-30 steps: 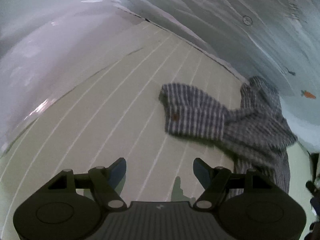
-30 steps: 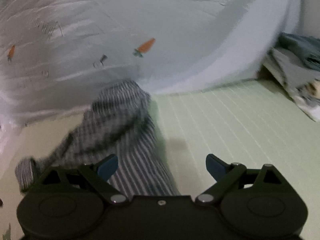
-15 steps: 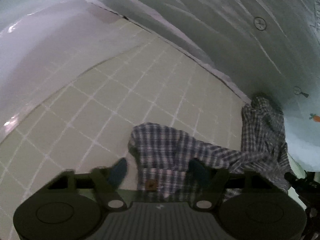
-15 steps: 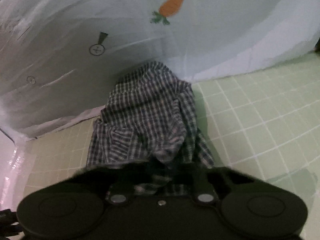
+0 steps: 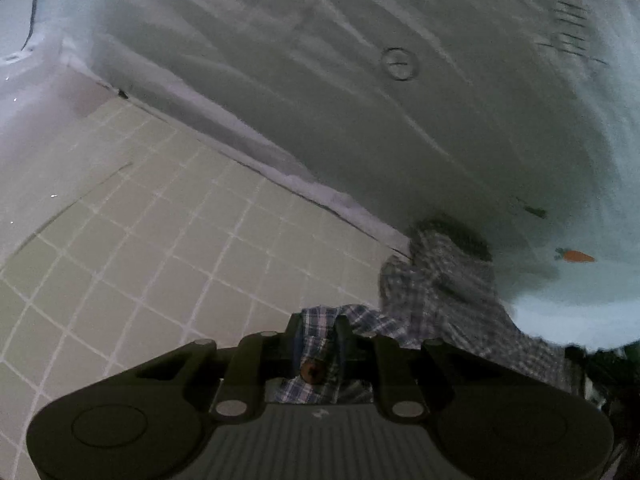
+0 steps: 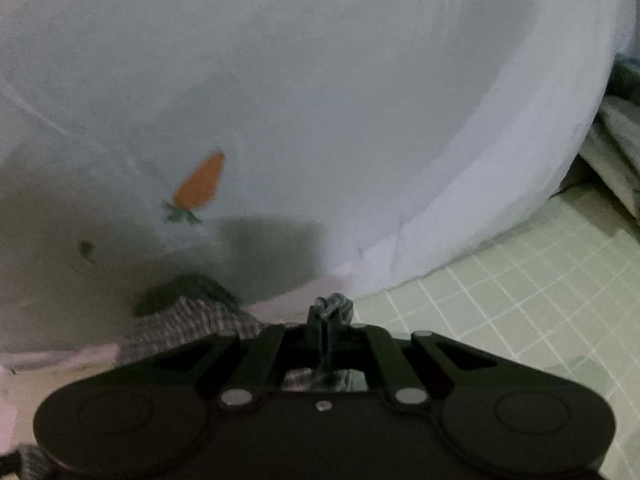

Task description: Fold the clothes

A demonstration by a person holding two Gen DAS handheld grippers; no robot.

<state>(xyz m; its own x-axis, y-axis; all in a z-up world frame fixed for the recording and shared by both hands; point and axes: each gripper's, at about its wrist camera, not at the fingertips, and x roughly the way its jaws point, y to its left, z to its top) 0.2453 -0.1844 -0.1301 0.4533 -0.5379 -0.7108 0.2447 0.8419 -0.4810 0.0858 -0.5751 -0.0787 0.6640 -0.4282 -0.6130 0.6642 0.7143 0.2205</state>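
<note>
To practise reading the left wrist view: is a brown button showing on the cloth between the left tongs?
Yes, a brown button sits on the checked shirt pinched between the left tongs.

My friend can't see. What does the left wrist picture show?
The left gripper pinches a checked shirt near a brown button. The shirt trails right across a pale green checked mat, beside a grey-blue cover printed with a carrot.

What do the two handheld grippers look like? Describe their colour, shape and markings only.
Both are matte black. The left gripper has a wide body with two round housings, a ribbed centre panel bearing a small pale mark, silver pivot pins and blue-padded fingers. The right gripper matches, with a smooth centre and one small screw. No cables or sleeves show.
</note>
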